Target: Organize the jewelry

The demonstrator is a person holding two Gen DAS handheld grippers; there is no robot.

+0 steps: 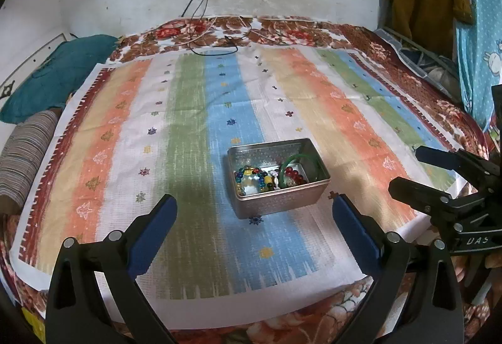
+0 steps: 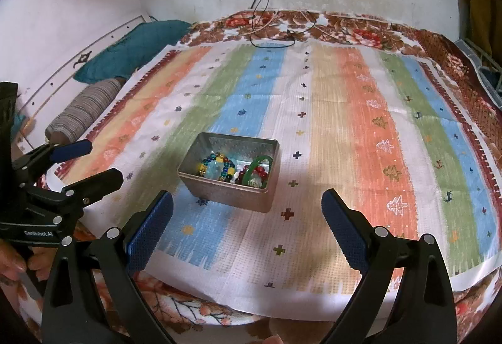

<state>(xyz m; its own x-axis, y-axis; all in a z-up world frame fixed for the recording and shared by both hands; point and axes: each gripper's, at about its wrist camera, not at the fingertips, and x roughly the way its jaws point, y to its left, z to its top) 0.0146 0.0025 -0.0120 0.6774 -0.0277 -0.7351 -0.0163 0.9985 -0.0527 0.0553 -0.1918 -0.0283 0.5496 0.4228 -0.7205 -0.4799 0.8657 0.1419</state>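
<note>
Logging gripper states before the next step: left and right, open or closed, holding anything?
Left gripper: open, holding nothing.
Right gripper: open, holding nothing.

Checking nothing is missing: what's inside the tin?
The tin holds a multicoloured bead bracelet, a red bead bracelet and a green bangle. Anything beneath them is hidden.

"GenRobot.AI" on left gripper (image 2: 75, 160)

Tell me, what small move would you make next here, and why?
Probably ease the right gripper forward and down toward the green bangle leaning at the right end of the open silver metal tin. Both grippers are open and empty, short of the tin, and the bangle stands above the tangled bead bracelets, so it looks easiest to pinch.
</note>
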